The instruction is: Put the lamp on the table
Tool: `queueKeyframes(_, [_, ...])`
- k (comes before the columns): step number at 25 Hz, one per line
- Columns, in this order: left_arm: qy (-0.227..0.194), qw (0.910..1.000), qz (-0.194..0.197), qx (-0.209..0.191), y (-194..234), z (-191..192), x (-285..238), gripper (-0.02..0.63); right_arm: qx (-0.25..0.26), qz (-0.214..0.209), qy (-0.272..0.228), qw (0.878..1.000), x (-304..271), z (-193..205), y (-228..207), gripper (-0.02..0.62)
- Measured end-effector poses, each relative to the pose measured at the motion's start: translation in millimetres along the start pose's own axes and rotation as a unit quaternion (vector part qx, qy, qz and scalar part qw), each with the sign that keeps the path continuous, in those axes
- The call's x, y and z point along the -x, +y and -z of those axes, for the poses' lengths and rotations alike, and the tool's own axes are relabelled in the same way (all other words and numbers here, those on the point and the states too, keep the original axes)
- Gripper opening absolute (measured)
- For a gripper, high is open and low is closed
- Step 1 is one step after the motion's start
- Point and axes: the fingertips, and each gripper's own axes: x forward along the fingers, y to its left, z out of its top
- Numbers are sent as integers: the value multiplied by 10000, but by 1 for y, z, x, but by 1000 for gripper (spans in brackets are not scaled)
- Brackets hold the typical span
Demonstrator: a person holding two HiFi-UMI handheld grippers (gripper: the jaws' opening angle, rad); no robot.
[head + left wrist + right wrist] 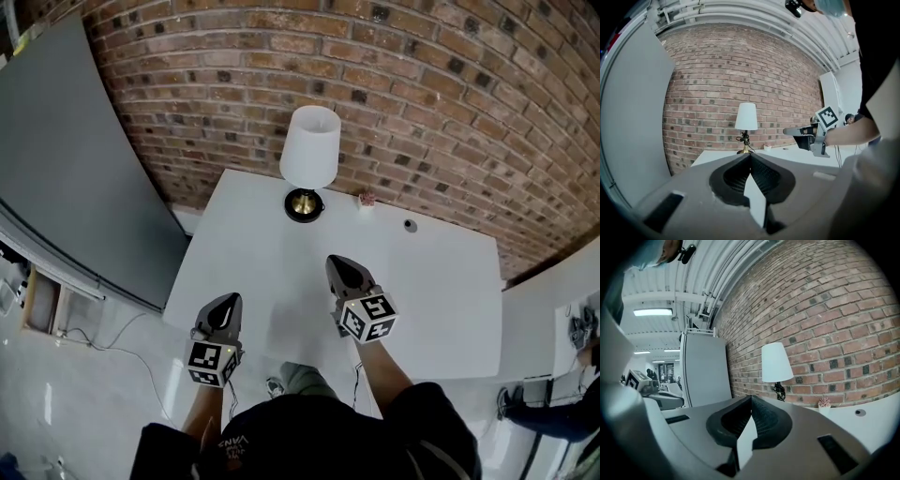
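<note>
At the far left, beyond the surface's edge, 1 tall grey panel stands by the brick wall; it plays no part here. Next comes your left gripper, held low over the near left corner of the white surface; its jaws are pressed together with nothing between them, and it looks parked there simply to keep clear. Further in, the lamp already stands upright on the surface, at the far edge just in front of the wall, white shade above a dark round base with a brassy centre; that spot looks a sensible resting place, out of the way of your arms, so I judge the task as good as done. Your right gripper hangs over the middle of the surface, well apart from the lamp and pointing towards it; its jaws are likewise closed and empty, which fits a lamp that needs no holding. Right of the lamp sit 1 small pink thing and 1 small dark disc, both near the far edge. The count: 1 lamp, 2 grippers, 2 small items, 1 surface.
</note>
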Motion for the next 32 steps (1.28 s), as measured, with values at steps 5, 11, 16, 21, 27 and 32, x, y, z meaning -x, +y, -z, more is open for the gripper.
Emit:
queueKeyframes(5, [7, 9999, 126, -40, -17, 4, 23, 5, -104, 0, 21, 9999, 29, 3, 23, -1])
queueKeyframes(11, [106, 9998, 190, -27, -31, 20, 45, 5, -65, 27, 200, 9998, 54, 20, 38, -2])
queueKeyframes(16, [169, 9997, 180, 31, -35, 28, 59, 5, -1, 161, 420, 9990, 72, 37, 43, -2])
queueKeyframes(21, [197, 9996, 212, 64, -38, 31, 62, 5, 20, 217, 600, 9980, 84, 52, 49, -2])
queueKeyframes(27, [160, 9995, 282, 26, -45, 28, 63, 6, -4, 255, 692, 9973, 91, 61, 55, -2])
queueKeyframes(32, [159, 9992, 354, -2, -50, 31, 63, 6, -15, 217, 703, 9973, 91, 64, 58, -2])
